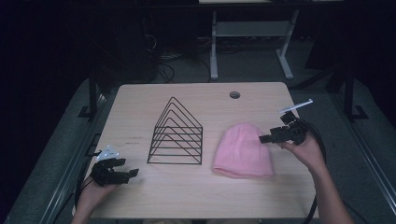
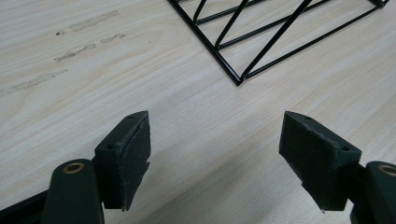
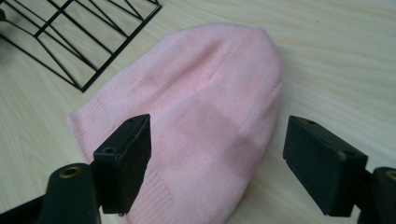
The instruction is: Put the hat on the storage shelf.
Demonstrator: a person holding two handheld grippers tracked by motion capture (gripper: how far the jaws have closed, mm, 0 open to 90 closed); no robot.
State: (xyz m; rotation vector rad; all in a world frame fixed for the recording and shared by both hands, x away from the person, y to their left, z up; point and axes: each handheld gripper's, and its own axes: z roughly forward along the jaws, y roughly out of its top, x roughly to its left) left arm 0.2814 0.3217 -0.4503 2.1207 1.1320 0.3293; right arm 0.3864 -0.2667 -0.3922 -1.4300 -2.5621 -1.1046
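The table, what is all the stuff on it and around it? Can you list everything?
Hat: one, pink, knitted, lying flat on the right part of the table, under the right gripper's open jaws.
Wire rack: one, black, with triangle-shaped dividers, standing in the middle of the table, left of the hat.
Table: one, light wood, with a round hole near its far edge.
Desk frame: one, white legs, on the floor behind the table.
Left gripper: one, black, jaws open, held low over the table's near left corner, pointing toward the rack.
Right gripper: one, black, jaws open, at the hat's right edge.
Hands: two, a left hand and a right hand, each holding a gripper.
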